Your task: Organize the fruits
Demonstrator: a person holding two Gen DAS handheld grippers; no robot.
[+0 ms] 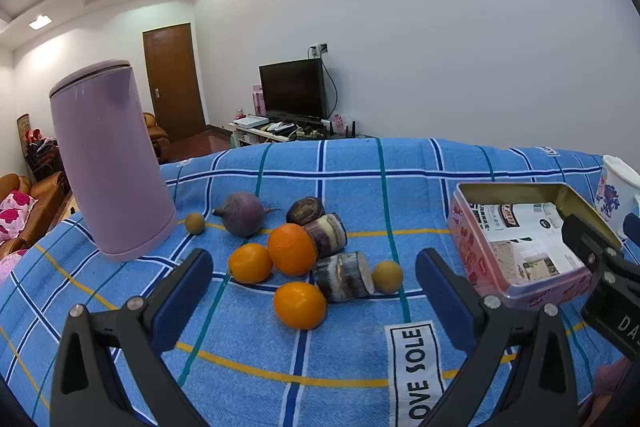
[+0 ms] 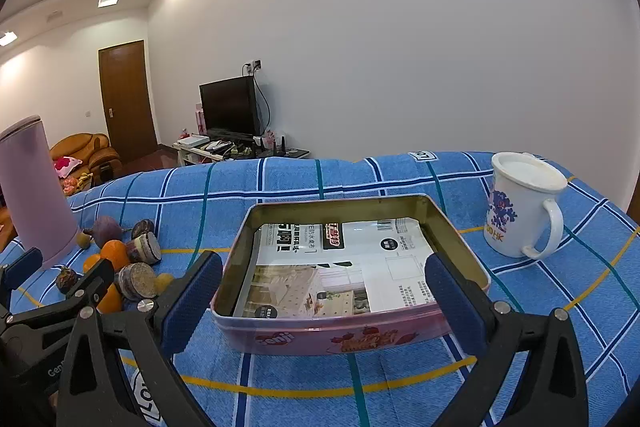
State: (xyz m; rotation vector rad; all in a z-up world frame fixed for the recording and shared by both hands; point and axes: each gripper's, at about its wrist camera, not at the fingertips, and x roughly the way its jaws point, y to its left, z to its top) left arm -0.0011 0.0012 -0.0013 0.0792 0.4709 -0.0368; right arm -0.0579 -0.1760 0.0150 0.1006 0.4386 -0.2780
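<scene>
Step in hand, as judged: the start of sorting, nothing yet picked up. The left gripper [image 1: 314,269] hangs above the counter [image 1: 352,183] with its fingers [image 1: 182,303] spread wide and empty. The fruit pile lies just ahead of and between them. Nearest the tips is one orange [image 1: 300,305]; two more oranges [image 1: 292,249] sit just beyond it, touching each other. Two cut sugarcane pieces [image 1: 346,277] lie to the right of the oranges, and a small brown longan [image 1: 387,276] rests just inside the right finger. Farther out: a purple round root [image 1: 242,214], a dark passion fruit [image 1: 305,211], and another small brown fruit [image 1: 194,223]. A lilac canister [image 1: 108,163] stands beyond the left finger.

The right gripper [image 2: 324,295] is likewise wide open, holding nothing, with the tin box [image 2: 332,337] straddled between its fingers [image 2: 192,299]. The tin holds only a printed paper liner; no fruit is in it. A white mug [image 2: 520,207] stands beyond the right finger.

Next move, as judged: lower the left fingers around the nearest orange, close on it without nudging its neighbours, then carry it rightward to the tin. Round fruit may roll on the cloth.
</scene>
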